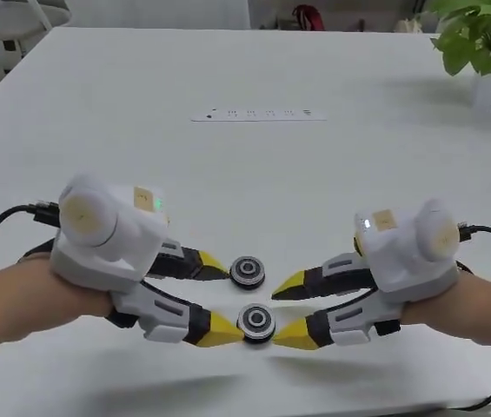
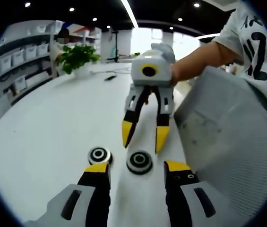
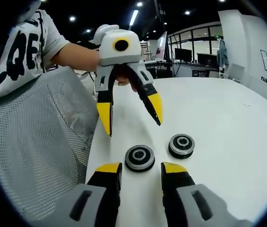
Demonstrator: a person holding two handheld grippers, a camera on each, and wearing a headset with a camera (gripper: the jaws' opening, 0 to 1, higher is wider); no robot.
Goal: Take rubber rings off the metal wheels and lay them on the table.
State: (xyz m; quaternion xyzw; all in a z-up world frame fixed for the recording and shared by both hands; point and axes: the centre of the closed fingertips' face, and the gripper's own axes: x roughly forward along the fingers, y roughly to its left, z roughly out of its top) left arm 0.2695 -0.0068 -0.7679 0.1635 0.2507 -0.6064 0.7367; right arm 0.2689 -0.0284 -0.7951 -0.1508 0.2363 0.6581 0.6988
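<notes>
My left gripper [image 1: 219, 298] and right gripper [image 1: 284, 310] face each other across the near silver metal wheel with black rubber ring [image 1: 255, 321] on the white table [image 1: 254, 174]. Both jaw pairs are spread wide, gripping nothing. The second ringed wheel [image 1: 247, 271] lies just beyond the near wheel, ring still on.

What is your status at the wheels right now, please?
Left gripper and right gripper both open, jaws facing across the near wheel. Rubber ring on it, not gripped. Far wheel close beside the left jaws.
</notes>
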